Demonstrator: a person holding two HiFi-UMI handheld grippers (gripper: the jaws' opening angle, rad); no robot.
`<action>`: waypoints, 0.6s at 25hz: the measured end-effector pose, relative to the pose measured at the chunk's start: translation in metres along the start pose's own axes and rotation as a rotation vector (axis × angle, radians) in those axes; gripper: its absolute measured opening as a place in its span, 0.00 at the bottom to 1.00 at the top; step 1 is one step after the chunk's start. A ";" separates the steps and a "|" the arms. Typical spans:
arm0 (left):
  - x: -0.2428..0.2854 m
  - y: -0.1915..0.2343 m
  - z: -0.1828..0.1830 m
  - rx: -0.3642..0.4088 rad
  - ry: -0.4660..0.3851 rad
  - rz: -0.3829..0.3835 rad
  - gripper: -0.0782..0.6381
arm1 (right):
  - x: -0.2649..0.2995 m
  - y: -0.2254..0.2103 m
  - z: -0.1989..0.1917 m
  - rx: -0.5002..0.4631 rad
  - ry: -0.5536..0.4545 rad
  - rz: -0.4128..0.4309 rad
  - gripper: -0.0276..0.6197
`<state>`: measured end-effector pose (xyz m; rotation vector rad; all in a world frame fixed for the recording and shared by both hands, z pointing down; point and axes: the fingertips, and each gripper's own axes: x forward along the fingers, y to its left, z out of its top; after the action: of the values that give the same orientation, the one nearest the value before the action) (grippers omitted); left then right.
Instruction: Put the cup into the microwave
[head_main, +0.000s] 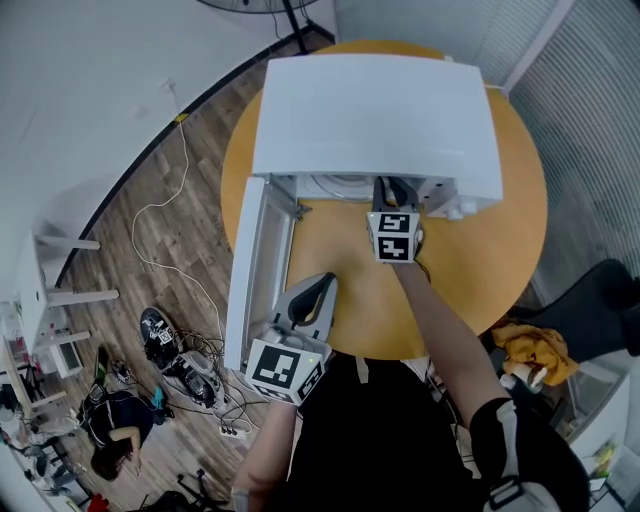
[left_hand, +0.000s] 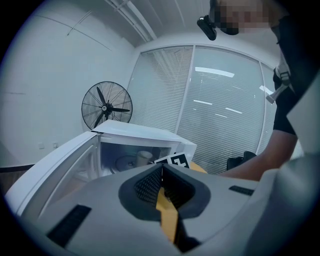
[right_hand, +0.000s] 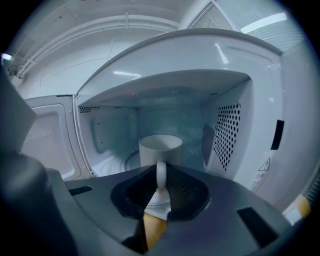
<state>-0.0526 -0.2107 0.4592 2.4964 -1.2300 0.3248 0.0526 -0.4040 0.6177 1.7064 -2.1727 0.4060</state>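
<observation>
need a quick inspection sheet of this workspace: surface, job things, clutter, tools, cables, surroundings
surface: round wooden table, bare around the microwave
job's things: white microwave with its door swung open; white cup upright inside the cavity
clutter: nothing seen on the table; orange cloth off to its side
tools: right tool reaches into the microwave, shut on the cup's handle; left tool shut and empty, near the table's front edge
cables: white cable across the wood floor; tangle with a power strip
surroundings: floor fan, window blinds, a person crouched on the floor
</observation>
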 end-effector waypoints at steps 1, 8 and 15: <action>0.000 0.000 0.000 -0.001 0.001 0.001 0.11 | 0.001 -0.001 0.001 -0.001 -0.004 -0.005 0.11; 0.000 0.003 0.002 -0.002 0.000 0.009 0.11 | 0.012 -0.005 0.008 0.008 -0.021 -0.033 0.11; 0.002 -0.002 0.000 -0.006 0.004 0.007 0.11 | 0.027 -0.008 0.012 -0.016 -0.034 -0.048 0.11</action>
<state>-0.0500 -0.2114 0.4596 2.4856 -1.2370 0.3281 0.0531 -0.4348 0.6185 1.7648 -2.1480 0.3490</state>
